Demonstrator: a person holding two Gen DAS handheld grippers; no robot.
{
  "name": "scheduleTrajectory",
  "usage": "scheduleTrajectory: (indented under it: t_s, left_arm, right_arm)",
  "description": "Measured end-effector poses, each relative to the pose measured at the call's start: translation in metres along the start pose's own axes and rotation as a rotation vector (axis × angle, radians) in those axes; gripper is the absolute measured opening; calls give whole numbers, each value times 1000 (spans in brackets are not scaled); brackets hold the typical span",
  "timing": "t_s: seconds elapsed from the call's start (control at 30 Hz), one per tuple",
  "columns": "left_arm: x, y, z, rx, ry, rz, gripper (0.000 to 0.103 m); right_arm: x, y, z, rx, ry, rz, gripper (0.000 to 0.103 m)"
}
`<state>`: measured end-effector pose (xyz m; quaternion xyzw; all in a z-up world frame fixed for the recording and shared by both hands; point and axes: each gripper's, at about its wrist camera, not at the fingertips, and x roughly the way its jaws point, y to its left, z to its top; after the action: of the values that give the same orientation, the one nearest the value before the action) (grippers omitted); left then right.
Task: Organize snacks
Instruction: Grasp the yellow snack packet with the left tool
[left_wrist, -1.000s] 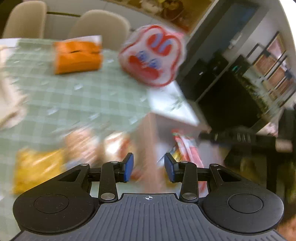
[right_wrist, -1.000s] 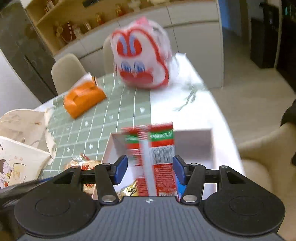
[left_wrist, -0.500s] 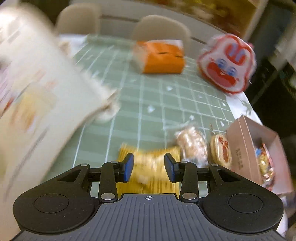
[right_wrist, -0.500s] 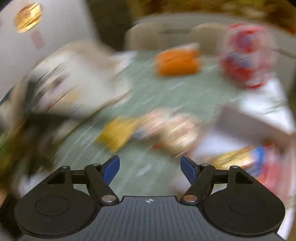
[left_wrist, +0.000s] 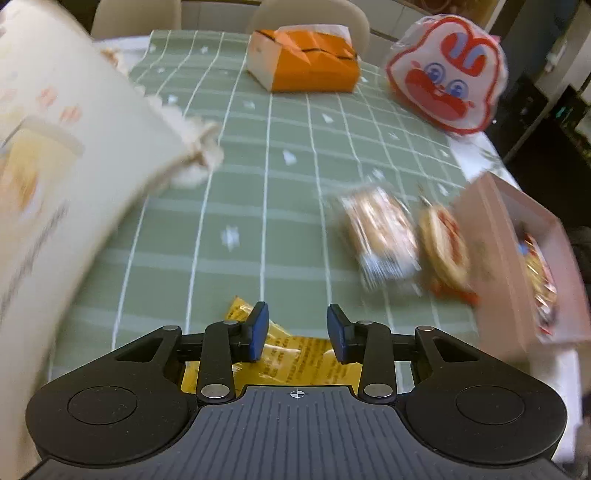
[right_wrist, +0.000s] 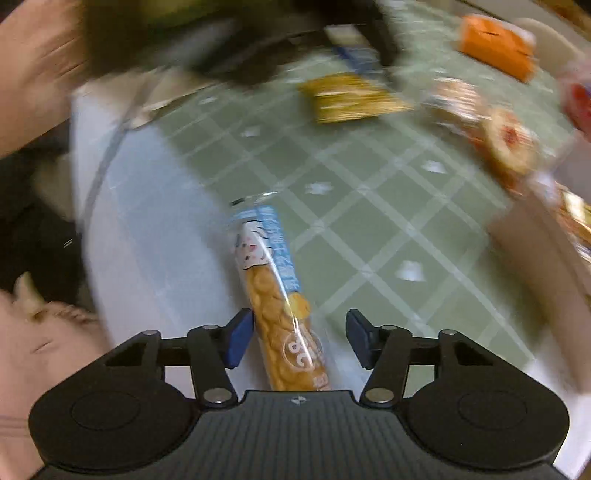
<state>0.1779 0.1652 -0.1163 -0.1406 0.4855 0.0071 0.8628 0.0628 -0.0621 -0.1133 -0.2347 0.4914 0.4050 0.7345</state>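
My left gripper (left_wrist: 297, 334) is open just above a yellow snack packet (left_wrist: 295, 358) lying on the green checked tablecloth. A clear biscuit pack (left_wrist: 382, 236) and a round red-and-orange snack (left_wrist: 445, 245) lie to its right, beside a cardboard box (left_wrist: 495, 266) that holds several snacks. My right gripper (right_wrist: 299, 339) is open over a long blue-and-white tube of golden crackers (right_wrist: 275, 291) near the table's edge; the tube lies between the jaws, nearer the left one. The yellow packet (right_wrist: 351, 96) and the round snack (right_wrist: 508, 138) show blurred farther off.
A cream printed bag (left_wrist: 62, 184) fills the left side. An orange box (left_wrist: 306, 61) and a red-and-white rabbit-face bag (left_wrist: 448, 74) stand at the far end. Chairs sit behind the table. The table edge (right_wrist: 96, 206) curves at the left.
My right gripper let go of the red carton at the box, opened, and swung left to the cracker tube. My left gripper swung back over the table and came down over the yellow packet.
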Motion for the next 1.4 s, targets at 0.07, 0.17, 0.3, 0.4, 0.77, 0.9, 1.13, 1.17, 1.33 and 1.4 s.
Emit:
scheduleTrajectory:
  t_s: [0.07, 0.17, 0.3, 0.4, 0.77, 0.9, 1.13, 1.17, 1.33, 1.4]
  left_arm:
    - [-14, 2, -19, -38, 14, -41, 39]
    - [-37, 11, -45, -105, 11, -110, 39]
    - [-79, 30, -64, -208, -65, 16, 39]
    - [-98, 52, -78, -362, -70, 52, 39]
    - [-81, 59, -105, -494, -78, -65, 39]
    - [-66, 44, -92, -363, -36, -77, 41]
    - [-61, -7, -84, -91, -19, 79, 42]
    - [-63, -7, -85, -117, -20, 82, 42]
    - [-69, 20, -95, -391, -16, 34, 42]
    - [-68, 31, -94, -483, -26, 26, 42]
  right_arm:
    - [-5, -20, -2, 77, -18, -35, 53]
    - [-5, -42, -4, 174, -30, -53, 53]
    - [-3, -58, -8, 245, -62, -119, 53]
    - [-9, -63, 1, 266, -120, -108, 53]
    - [33, -45, 86, 256, -286, -102, 53]
    - [46, -28, 83, 264, -215, 9, 53]
    - [16, -9, 38, 193, -215, -42, 55]
    - [7, -10, 28, 184, -230, -94, 61]
    - [-10, -28, -10, 247, -247, -270, 73]
    - [-6, -38, -21, 307, -218, -260, 73]
